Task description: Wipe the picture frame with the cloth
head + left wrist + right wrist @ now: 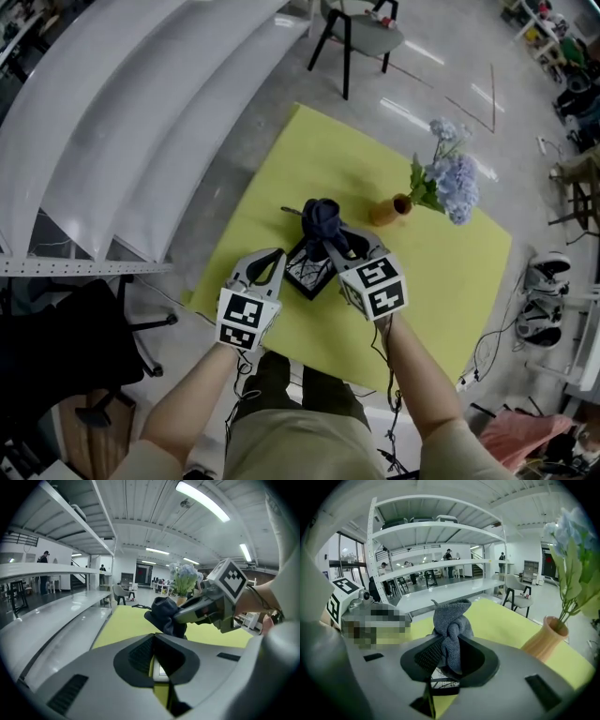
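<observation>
The left gripper point(270, 262) has its jaws closed on the edge of the picture frame point(307, 274). The right gripper point(330, 246) clamps the cloth point(322, 220). Both items are near the vase point(392, 208), on the person's side.

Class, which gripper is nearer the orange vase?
Right. The right gripper, clamping the cloth, is close on the vase's left; the left gripper, gripping the picture frame's opposite side, is farther.
</observation>
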`<state>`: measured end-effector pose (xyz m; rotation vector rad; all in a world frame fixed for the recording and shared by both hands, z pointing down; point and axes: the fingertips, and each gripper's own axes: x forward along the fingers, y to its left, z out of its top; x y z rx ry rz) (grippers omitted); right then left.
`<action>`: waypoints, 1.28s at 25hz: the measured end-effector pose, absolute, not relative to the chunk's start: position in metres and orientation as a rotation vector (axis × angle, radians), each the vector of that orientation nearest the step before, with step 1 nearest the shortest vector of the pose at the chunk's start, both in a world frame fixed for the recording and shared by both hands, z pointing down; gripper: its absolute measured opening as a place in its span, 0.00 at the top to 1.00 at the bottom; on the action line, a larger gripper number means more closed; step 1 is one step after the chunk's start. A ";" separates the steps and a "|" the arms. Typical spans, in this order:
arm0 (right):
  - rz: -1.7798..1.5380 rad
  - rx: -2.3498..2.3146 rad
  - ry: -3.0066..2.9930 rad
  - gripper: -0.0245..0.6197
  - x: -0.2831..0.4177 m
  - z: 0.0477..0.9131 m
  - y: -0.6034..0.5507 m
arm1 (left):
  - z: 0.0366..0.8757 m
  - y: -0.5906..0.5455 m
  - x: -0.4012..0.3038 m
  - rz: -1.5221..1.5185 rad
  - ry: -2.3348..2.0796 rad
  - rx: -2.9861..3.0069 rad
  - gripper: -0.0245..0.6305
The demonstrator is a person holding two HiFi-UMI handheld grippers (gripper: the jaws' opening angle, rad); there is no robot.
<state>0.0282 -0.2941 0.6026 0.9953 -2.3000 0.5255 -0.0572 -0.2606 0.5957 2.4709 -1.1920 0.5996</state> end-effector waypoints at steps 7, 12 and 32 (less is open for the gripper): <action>0.557 0.995 -2.241 0.81 0.031 0.648 -0.303 | 0.653 -0.254 -0.048 0.704 -1.109 2.382 0.95; 0.530 0.969 -2.222 0.81 0.032 0.660 -0.304 | 0.675 -0.246 -0.048 0.739 -1.080 2.337 0.95; 0.572 0.878 -2.025 0.82 0.099 0.656 -0.252 | 0.677 -0.249 -0.048 0.722 -1.054 2.295 0.95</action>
